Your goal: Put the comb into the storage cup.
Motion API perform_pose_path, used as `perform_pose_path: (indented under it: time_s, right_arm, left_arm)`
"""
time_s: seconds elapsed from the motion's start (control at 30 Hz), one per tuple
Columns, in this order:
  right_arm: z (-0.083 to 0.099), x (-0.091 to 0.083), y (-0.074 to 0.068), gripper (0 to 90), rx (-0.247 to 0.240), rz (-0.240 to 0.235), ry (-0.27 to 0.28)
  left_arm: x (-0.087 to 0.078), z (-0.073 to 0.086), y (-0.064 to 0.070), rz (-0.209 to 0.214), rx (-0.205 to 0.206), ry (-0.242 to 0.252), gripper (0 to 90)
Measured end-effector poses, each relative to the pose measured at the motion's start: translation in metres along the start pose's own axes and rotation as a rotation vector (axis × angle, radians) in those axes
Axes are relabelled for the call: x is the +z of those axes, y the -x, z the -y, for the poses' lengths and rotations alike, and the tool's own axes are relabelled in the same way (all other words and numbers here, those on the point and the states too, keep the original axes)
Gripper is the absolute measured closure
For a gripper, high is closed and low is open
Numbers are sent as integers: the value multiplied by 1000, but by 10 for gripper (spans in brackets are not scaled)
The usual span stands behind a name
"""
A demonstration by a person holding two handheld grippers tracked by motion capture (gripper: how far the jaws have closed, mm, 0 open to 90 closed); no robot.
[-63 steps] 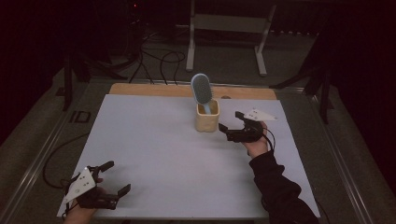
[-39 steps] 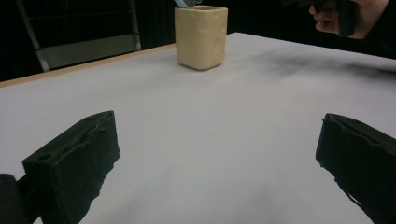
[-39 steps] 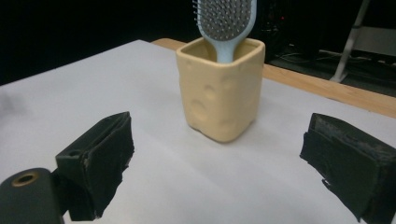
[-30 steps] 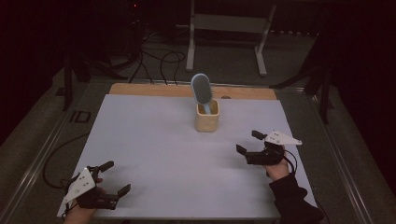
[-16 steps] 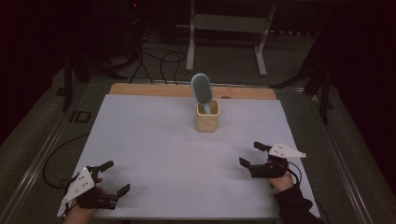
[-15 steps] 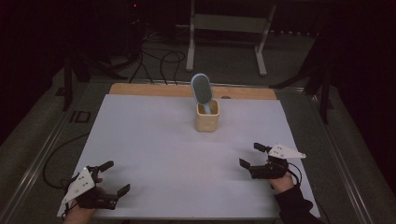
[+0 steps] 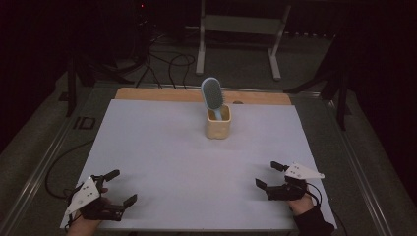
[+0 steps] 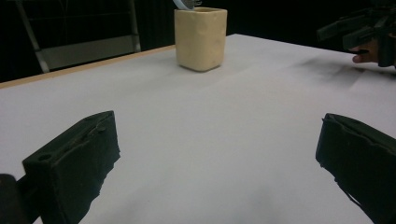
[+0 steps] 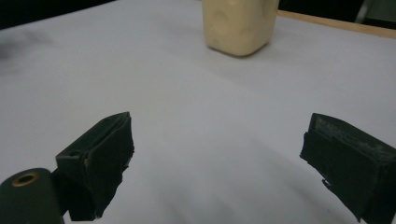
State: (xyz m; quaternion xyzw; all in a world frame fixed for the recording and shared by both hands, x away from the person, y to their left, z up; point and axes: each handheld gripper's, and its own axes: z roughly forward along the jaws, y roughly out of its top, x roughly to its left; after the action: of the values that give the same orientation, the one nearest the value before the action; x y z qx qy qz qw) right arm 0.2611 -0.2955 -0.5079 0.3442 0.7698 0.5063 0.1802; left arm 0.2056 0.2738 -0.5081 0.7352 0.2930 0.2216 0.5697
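My left gripper (image 7: pixel 117 188) sits low over the near left corner of the white table (image 7: pixel 157 147), its jaws spread wide with nothing between them but bare tabletop. In the left gripper view one black pad (image 8: pixel 77 158) rises at the lower left and the other at the lower right, well apart, and the surface between them is plain white. My right gripper (image 7: pixel 269 175) is over the near right part of the table, and its jaws are spread wide too, holding nothing; in the right gripper view the two pads (image 9: pixel 100 158) stand far from each other with only the table between.

Ahead of both sets of fingers, well apart from them, stands the cream cup (image 7: pixel 218 122), upright on the far middle of the table. From my left fingers it lies forward and off to the right; from my right fingers it lies forward and to the left. In the left gripper view it stands beyond the gap between the pads, toward the top, and my right gripper shows farther off at the upper right edge, held by my hand.

A blue-grey hairbrush (image 7: pixel 212 95) stands in the cup, handle down, its oval head rising above the rim and tilted a little to the left.

Beyond the cup runs the table's wooden edge (image 7: pixel 162 95), and past that a dark floor with cables (image 7: pixel 162 61) and a grey metal stand (image 7: pixel 241 24).
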Motion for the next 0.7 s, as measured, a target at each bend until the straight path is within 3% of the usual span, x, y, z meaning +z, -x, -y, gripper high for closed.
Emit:
perform_pose_path:
  time_s: [0.1,0.37,0.5,0.7]
  right_arm:
    - [4,-2,-2,86,-22,29,-26]
    - [9,-3,4,87,13,80,-33]
    - [9,2,4,86,-1,82,-48]
    - [5,6,1,87,18,53,-42]
  left_arm:
    - [0,0,0,1,2,-2,0]
    - [1,0,0,4,8,-6,0]
    - [1,0,1,4,8,-7,0]
    - [1,0,1,3,10,-7,0]
